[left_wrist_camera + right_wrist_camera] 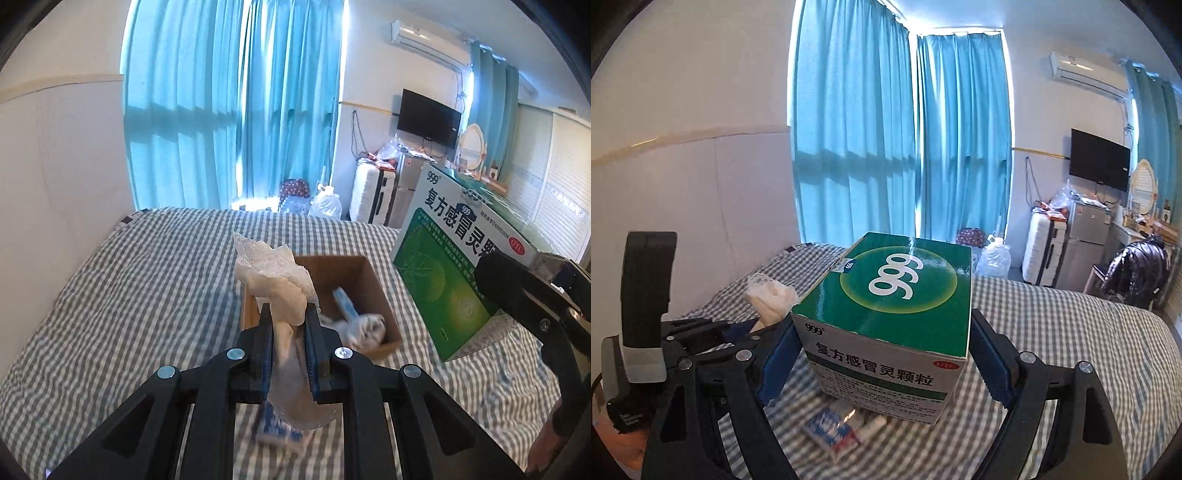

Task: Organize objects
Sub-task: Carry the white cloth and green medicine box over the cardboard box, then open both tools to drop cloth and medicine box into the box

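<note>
My left gripper [289, 314] is shut on a crumpled white tissue wad [275, 277] and holds it above the near edge of an open brown cardboard box [369, 280] on the checked bed. The box holds white wrapped items [365, 326] and a blue packet. My right gripper [882, 332] is shut on a green and white 999 medicine box [897, 295], held above the bed; this box also shows at the right of the left wrist view [454, 258]. A small blue and white packet [833, 430] lies on the bed under the medicine box.
The bed has a grey checked sheet [147, 277] and a white wall to the left. Blue curtains [229, 110] hang behind it. Water jugs [325, 203], a white suitcase [365, 195], a small fridge and a wall TV [428, 118] stand beyond the bed.
</note>
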### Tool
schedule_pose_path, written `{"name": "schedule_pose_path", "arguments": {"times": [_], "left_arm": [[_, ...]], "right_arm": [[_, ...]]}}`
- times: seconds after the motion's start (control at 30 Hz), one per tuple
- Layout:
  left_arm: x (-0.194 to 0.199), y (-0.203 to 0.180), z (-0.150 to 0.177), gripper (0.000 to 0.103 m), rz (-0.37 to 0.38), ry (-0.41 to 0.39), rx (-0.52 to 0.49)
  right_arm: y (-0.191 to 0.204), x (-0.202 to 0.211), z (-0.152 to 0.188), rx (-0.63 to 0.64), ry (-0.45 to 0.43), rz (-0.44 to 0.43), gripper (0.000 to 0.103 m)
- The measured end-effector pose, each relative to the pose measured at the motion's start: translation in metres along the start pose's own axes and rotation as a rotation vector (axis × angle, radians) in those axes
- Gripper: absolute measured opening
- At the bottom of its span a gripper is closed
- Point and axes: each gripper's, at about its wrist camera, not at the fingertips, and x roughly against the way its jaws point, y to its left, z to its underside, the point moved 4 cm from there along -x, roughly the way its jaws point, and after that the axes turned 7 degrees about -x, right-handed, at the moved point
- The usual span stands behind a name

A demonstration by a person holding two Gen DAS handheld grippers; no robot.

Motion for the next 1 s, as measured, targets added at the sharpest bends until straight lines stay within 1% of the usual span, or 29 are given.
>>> {"name": "schedule_pose_path", "arguments": {"times": [0.07,0.17,0.23,0.27,0.33,0.5,0.63,0.73,0.8,0.83,0.9,0.93,0.97,1.0], "left_arm": [[-0.019,0.001,-0.008,0.015,0.010,0.002,-0.012],[-0.053,-0.001,-0.014,0.015,-0.007,0.020,-0.044],[-0.076,0.000,-0.015,0.015,-0.013,0.028,-0.046],[-0.093,-0.001,-0.014,0.015,-0.002,0.044,-0.045],[-0.115,-0.001,-0.010,0.015,0.010,0.068,-0.041],[-0.172,-0.008,0.011,0.015,0.019,0.141,-0.065],[-0.195,-0.008,0.025,0.015,0.041,0.167,-0.063],[-0.204,-0.007,0.030,0.015,0.046,0.182,-0.056],[-0.204,-0.011,0.032,0.019,0.066,0.175,-0.069],[-0.203,-0.013,0.033,0.024,0.069,0.173,-0.077],[-0.202,-0.019,0.035,0.041,0.068,0.174,-0.109],[-0.203,-0.021,0.035,0.060,0.064,0.177,-0.119],[-0.199,-0.024,0.036,0.071,0.054,0.177,-0.129],[-0.196,-0.025,0.036,0.072,0.046,0.173,-0.129]], "right_arm": [[-0.002,-0.021,-0.007,0.012,0.001,0.000,0.085],[-0.009,-0.060,-0.015,0.010,0.006,-0.001,0.085],[-0.017,-0.083,-0.014,-0.011,0.015,-0.004,0.085],[-0.023,-0.097,-0.013,-0.026,0.022,-0.008,0.085],[-0.033,-0.123,-0.007,-0.050,0.044,-0.016,0.085],[-0.057,-0.182,0.019,-0.079,0.109,-0.003,0.085],[-0.077,-0.209,0.039,-0.114,0.147,0.002,0.085],[-0.086,-0.223,0.048,-0.134,0.173,-0.017,0.086],[-0.091,-0.225,0.054,-0.149,0.184,-0.024,0.088],[-0.092,-0.225,0.055,-0.155,0.189,-0.032,0.088],[-0.094,-0.223,0.056,-0.169,0.196,-0.051,0.088],[-0.094,-0.221,0.056,-0.172,0.194,-0.052,0.089],[-0.094,-0.218,0.055,-0.170,0.191,-0.043,0.093],[-0.095,-0.213,0.052,-0.165,0.178,-0.023,0.098]]}}
